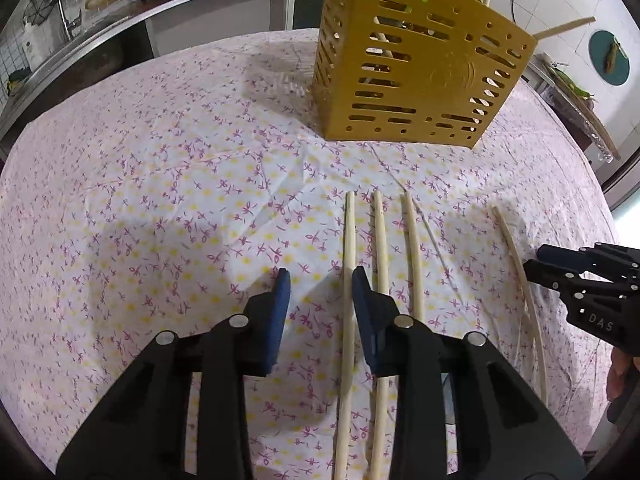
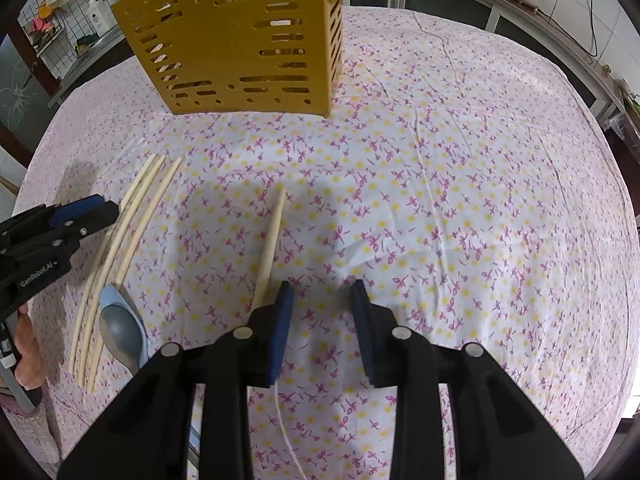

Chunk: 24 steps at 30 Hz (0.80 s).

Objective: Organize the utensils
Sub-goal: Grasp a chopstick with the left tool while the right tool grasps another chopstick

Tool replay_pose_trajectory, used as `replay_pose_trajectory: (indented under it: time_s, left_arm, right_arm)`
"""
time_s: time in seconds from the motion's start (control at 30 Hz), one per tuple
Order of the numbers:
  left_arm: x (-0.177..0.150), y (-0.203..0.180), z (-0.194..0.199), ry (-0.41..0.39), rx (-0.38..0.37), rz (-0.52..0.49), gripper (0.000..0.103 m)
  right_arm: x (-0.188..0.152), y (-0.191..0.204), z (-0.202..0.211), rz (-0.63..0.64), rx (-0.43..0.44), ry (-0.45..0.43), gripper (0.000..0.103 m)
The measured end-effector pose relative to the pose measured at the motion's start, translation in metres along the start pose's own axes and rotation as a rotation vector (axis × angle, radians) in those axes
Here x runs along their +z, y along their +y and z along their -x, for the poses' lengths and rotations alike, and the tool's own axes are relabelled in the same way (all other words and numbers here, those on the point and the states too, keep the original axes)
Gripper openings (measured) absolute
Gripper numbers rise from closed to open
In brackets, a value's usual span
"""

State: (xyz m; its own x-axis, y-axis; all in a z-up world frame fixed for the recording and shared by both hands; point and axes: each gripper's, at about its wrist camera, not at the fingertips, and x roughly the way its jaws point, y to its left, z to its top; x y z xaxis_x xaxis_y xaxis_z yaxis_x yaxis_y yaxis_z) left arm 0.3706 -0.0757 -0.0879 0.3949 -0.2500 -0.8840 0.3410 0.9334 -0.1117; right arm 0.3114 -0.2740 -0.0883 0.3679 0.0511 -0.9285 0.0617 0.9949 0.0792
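The left gripper [image 1: 319,280] is seen with its blue-padded jaws held wide apart, and nothing is gripped between them. A chopstick [image 1: 349,280] lies on the cloth in the gap, close against the inner face of the right-hand pad; whether it is touched cannot be told. Two more chopsticks [image 1: 416,256] are laid just beside it, roughly parallel, and a fourth chopstick [image 1: 516,256] lies apart to the right, near the tip of the other tool.

The right gripper [image 2: 322,294] is likewise spread wide, with nothing held. A single chopstick [image 2: 271,240] is seen on the cloth ahead of its left-hand pad, its near end hidden behind that pad. To the left, a spoon [image 2: 120,328] with a grey bowl and pale blue rim rests beside the group of three chopsticks.

On the body of the left tool, as viewed from the right wrist, the words "GenRobot.AI" can be read. On the right tool, as viewed from the left wrist, the letters "DAS" are made out.

Everything is laid on a floral tablecloth [image 1: 160,200] printed with purple sprigs and yellow dots. Further back a yellow slotted utensil holder [image 1: 416,64] stands upright on the cloth, with wooden sticks rising from it and a green object at its top. Beyond it, a kitchen counter [image 1: 120,20] is visible.
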Motion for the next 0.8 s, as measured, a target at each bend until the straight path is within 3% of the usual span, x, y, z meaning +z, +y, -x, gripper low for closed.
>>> replay_pose_trajectory:
  time_s: [0.47, 0.7, 0.8]
  left_arm:
    - [0.013, -0.027, -0.013, 0.063, 0.107, -0.094, 0.032]
    - [0.010, -0.011, -0.007, 0.062, 0.095, -0.052, 0.008]
    - [0.009, -0.004, -0.005, 0.066, 0.088, -0.031, 0.006]
  right_arm:
    - [0.011, 0.000, -0.003, 0.002, -0.008, 0.075, 0.030]
    - [0.014, 0.007, 0.011, -0.011, 0.032, 0.039, 0.030]
    - [0.015, 0.017, 0.006, 0.007, 0.026, 0.057, 0.030]
